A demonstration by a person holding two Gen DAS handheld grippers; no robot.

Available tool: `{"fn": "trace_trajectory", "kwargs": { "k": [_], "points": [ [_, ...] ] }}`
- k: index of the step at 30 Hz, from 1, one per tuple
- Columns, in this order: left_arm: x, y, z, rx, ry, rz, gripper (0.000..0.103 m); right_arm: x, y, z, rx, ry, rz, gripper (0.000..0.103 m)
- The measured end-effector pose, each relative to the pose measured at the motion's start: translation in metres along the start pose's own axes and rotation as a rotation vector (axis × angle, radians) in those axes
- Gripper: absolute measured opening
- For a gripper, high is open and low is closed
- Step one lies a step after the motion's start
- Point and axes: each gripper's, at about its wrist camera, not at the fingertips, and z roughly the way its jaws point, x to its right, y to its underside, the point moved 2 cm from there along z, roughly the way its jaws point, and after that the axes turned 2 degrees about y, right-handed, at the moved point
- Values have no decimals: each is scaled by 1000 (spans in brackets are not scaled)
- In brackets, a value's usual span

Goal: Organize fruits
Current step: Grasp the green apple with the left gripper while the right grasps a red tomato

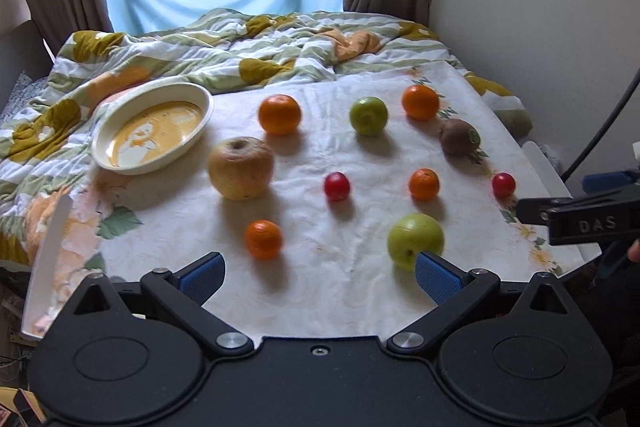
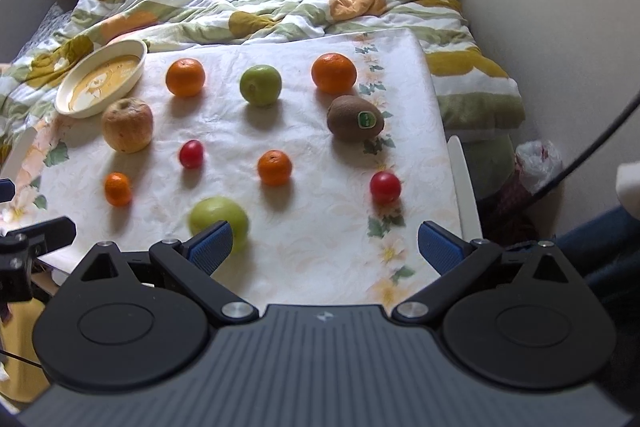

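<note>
Both grippers [image 1: 320,279] [image 2: 324,247] were wide and empty; round green apple [image 2: 218,221] could roll away if bumped.

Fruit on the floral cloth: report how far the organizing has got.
Done: nothing visible; the oval cream dish holds no fruit. In hand: nothing; the left hand-held gripper and right hand-held gripper are both open and hold nothing. Left: all ten pieces lie scattered on the cloth, including the brown kiwi with a green sticker and the large yellowish apple.
</note>
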Motion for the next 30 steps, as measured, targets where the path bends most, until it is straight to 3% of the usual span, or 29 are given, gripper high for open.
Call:
{"fn": "trace_trajectory", "kwargs": {
  "k": [8,16,25,30],
  "points": [
    [44,4,36,-23,-6,-34,101,36,0,43,8,-44,-93,103],
    [59,5,77,-39,-24,-73,95,54,-1,87,-14,-92,-143,100],
    [66,6,105,-70,-12,-70,75,57,-1,117,-27,-127,-191,85],
    [71,4,109,-70,17,-72,60,60,-4,123,-23,-136,-191,84]
  ]
}}
